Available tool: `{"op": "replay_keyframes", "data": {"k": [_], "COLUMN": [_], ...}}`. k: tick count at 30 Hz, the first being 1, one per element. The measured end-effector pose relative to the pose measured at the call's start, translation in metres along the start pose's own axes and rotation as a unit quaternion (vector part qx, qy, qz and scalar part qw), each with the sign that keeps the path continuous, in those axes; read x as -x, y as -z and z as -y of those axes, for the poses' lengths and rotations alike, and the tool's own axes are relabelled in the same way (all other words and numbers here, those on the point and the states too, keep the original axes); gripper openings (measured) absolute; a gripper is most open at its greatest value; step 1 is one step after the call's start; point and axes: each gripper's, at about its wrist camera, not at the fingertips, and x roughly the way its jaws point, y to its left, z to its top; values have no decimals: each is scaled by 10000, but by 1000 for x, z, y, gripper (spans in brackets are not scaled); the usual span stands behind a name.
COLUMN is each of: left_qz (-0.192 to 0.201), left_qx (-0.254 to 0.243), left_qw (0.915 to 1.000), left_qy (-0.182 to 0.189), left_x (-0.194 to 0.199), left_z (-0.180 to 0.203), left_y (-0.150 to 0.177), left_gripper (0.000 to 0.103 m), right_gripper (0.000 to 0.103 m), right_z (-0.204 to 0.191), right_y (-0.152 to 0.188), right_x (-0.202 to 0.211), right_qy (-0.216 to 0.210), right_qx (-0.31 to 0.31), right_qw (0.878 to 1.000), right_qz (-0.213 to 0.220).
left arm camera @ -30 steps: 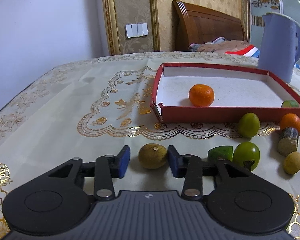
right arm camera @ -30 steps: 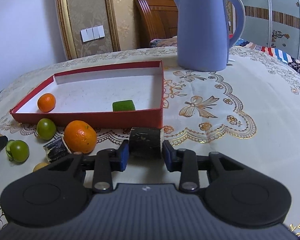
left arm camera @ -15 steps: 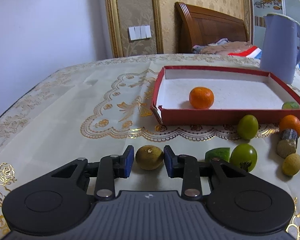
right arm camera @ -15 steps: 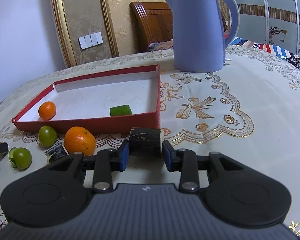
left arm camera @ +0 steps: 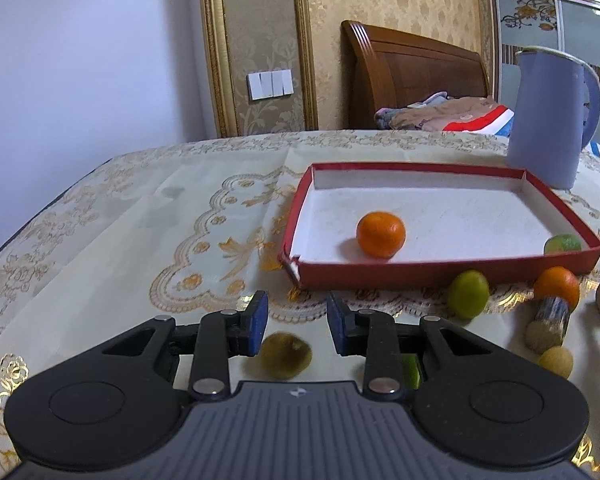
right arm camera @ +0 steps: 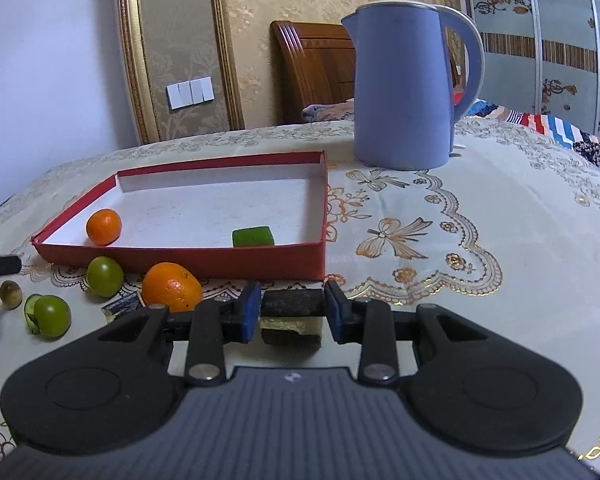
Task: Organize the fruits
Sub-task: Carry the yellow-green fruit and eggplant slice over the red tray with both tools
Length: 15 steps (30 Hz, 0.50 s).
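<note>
- Inside the tray (left arm camera: 420,168), two things already lie: a small orange (left arm camera: 380,234) near its left wall and a green cube (right arm camera: 253,236) against the front wall. The rest of the tray floor is bare.
- Right gripper (right arm camera: 290,306) is clenched on a dark piece (right arm camera: 292,300), with the pads pressing both ends. It sits just before the tray's front right corner and seems to be off the cloth (right arm camera: 500,200). I judge this one is on its way in.
- Left gripper (left arm camera: 298,316) is drawn to its narrowest and grasps nothing. The brown fruit (left arm camera: 286,356) shows blurred below the pads, not between them. In the right view it lies on the cloth under that gripper's tip, so the pick needs another try.
- Left outside, along the tray's front:
  - a green fruit (left arm camera: 468,294)
  - a big orange (left arm camera: 558,286)
  - a second dark piece (left arm camera: 550,320), touching the big orange
  - a yellow fruit (left arm camera: 556,362)
  - another green fruit (right arm camera: 52,316) with a green slice beside it
- By my count two are in, one is in hand, and six or so are still out, so the task is well under half done.
</note>
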Motion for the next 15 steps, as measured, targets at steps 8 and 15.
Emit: {"op": "replay_keyframes", "data": {"k": [8,15], "left_qz": [-11,34], "left_qx": [51,80], "left_qw": [9999,9995], "left_qy": [118,298], "left_x": [-9,-17], "left_z": [8,24], "left_y": [-13,-29], "left_gripper": [32,32], "right_gripper": [32,32], "right_z": [12,7], "right_y": [-13,-41], "right_x": [10,1], "right_qy": [-76,-58], "right_qx": [-174,-110], "right_qw": [9997,9992], "right_qz": [146,377]}}
